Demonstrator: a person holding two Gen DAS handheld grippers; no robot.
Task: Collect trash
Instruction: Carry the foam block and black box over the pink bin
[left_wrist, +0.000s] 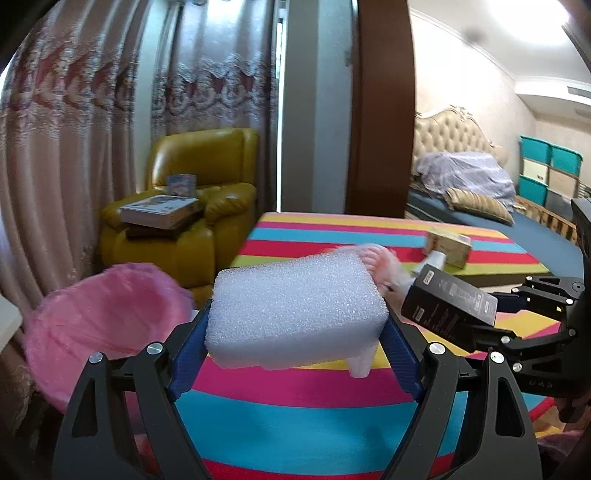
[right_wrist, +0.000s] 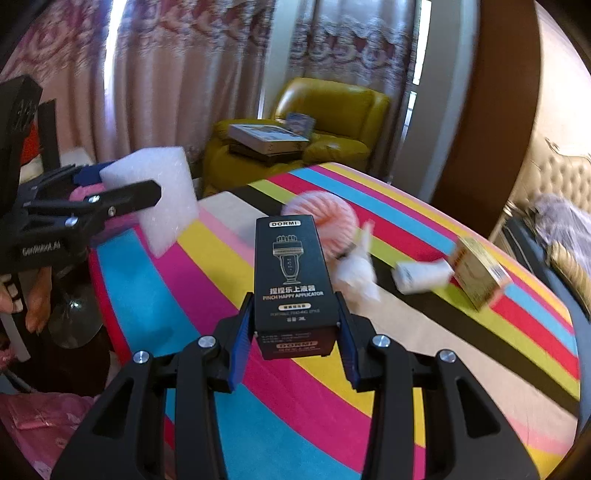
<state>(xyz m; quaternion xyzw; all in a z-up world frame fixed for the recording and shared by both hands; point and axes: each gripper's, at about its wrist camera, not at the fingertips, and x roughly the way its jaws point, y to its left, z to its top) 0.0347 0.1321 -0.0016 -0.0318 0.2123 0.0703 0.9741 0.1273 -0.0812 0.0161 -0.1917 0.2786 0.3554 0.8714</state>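
Observation:
My left gripper (left_wrist: 295, 343) is shut on a white foam block (left_wrist: 295, 310), held above the striped cloth near a pink-lined bin (left_wrist: 99, 317) at the left. The foam block also shows in the right wrist view (right_wrist: 155, 192), in the left gripper (right_wrist: 122, 199). My right gripper (right_wrist: 293, 332) is shut on a black DORMI box (right_wrist: 290, 273), held above the table; the box shows in the left wrist view (left_wrist: 448, 301). On the cloth lie a pink foam net (right_wrist: 325, 218), crumpled white paper (right_wrist: 358, 277), a small white tube (right_wrist: 421, 275) and a yellow box (right_wrist: 478, 271).
The table carries a bright striped cloth (right_wrist: 295, 413). A yellow armchair (left_wrist: 192, 206) with books stands behind it by the curtains. A bed (left_wrist: 480, 192) and teal storage boxes (left_wrist: 546, 166) are at the right. A pink bag (right_wrist: 40, 424) lies low at the left.

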